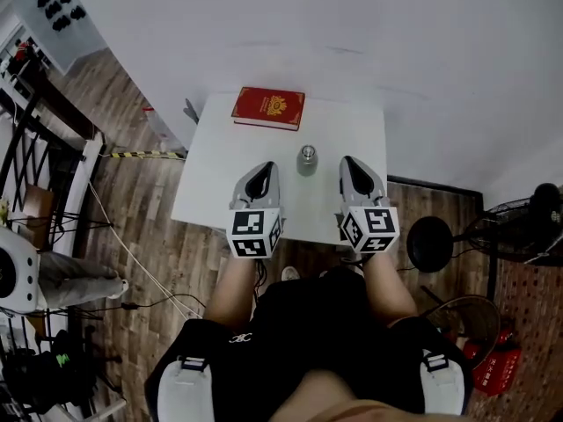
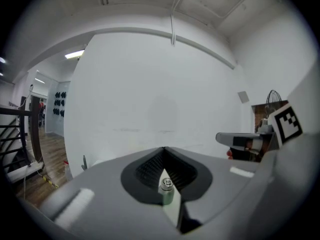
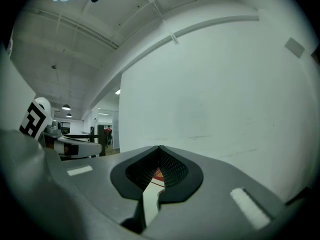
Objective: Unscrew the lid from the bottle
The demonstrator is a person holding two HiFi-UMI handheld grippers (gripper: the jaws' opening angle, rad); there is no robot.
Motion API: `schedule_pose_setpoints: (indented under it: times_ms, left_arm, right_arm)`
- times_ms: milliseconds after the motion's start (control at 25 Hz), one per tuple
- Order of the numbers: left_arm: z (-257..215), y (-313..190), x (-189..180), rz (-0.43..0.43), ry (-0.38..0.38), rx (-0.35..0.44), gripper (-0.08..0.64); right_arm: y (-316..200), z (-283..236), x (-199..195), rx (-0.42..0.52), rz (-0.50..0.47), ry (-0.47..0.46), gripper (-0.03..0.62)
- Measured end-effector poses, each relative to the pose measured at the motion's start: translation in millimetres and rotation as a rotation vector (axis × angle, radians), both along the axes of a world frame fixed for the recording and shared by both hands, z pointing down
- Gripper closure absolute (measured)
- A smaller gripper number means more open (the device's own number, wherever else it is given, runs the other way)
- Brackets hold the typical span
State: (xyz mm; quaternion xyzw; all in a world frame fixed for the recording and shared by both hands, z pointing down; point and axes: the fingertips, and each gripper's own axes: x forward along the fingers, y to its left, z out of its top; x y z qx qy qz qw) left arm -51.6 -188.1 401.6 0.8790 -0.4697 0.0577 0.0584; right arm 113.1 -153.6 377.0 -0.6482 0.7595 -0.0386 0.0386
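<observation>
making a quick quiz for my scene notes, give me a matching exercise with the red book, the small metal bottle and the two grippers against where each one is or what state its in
Things:
1. red hardcover book
2. small silver metal bottle
3. left gripper
4. right gripper

Places or states:
a. jaws shut, empty, to the right of the bottle
b. upright in the middle of the white table, lid on
c. flat at the table's far edge
d. jaws shut, empty, to the left of the bottle

Pairs: 1-c, 2-b, 3-d, 4-a
</observation>
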Motion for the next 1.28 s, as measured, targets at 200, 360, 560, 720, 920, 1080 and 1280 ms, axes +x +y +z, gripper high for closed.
schedule_pose_setpoints:
  times_ms: [200,360,560,720,920,1080,1280]
  left_arm:
    - [13.2,-22.0,9.9,-0.017,-0.012,-0.023,0.509]
    - [28.7,-33.5,15.8,-0.037,-0.035,-0.041,0.509]
    - [46.4,-47.0,32.5,-0.029,-0.071,-0.061,0.509]
    - [63.8,-54.1,54.4,0.027,-0.069,-0.047,0.510]
    - [96.3,-55.6,68.0,0.104,-0.095,-0.083,0.379]
    - [133.4,-59.5,73.6,0.137,-0.109,-0.118,0.334]
    - [176.2,-66.6,79.7,0.170,-0.116,-0.161,0.293]
  right_arm:
    - [-29.3,13.4,13.0,-0.023,-0.039,-0.012,0.595]
    - [-51.7,23.9,19.5,-0.043,-0.107,-0.019,0.595]
    - [-78.5,37.7,22.8,-0.073,-0.208,-0.012,0.590]
    - [-95.4,60.8,19.1,-0.104,-0.305,0.004,0.506]
    - [-109.2,87.1,11.3,-0.153,-0.387,0.010,0.463]
    - [-117.7,113.6,3.1,-0.205,-0.439,0.035,0.415]
    - [-123.4,139.6,-16.8,-0.236,-0.498,0.094,0.370]
